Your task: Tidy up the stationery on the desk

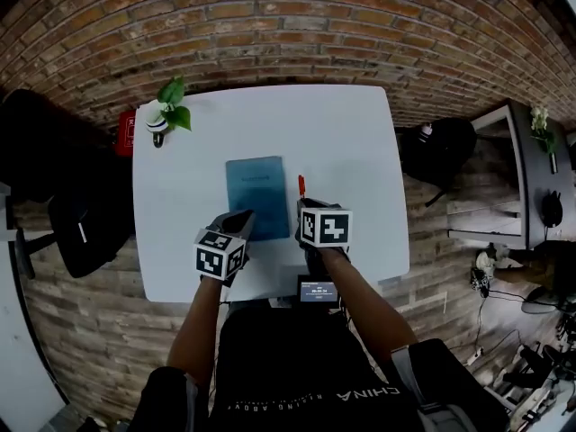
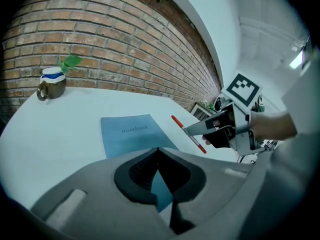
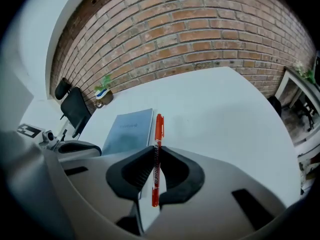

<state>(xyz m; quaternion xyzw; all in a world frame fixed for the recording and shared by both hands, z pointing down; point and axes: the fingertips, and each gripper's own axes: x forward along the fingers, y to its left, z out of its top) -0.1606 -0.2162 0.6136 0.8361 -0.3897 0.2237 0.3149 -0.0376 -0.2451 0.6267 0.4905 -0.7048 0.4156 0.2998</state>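
A blue notebook [image 1: 256, 196] lies flat in the middle of the white desk [image 1: 360, 151]. My right gripper [image 1: 304, 207] is shut on a red pen [image 3: 157, 144], which sticks out forward past the jaws beside the notebook's [image 3: 129, 131] right edge. In the left gripper view the pen [image 2: 187, 131] slants down from the right gripper [image 2: 200, 129]; whether it touches the desk I cannot tell. My left gripper [image 2: 158, 150] is shut with nothing in it, over the notebook's [image 2: 131, 133] near left corner.
A mug with a green sprig [image 1: 160, 124] stands at the desk's far left corner, a red object [image 1: 124, 133] beside that edge. A black chair [image 1: 72, 232] is on the left, a dark bag [image 1: 441, 147] on the right. A small screen [image 1: 318, 291] sits at the near edge.
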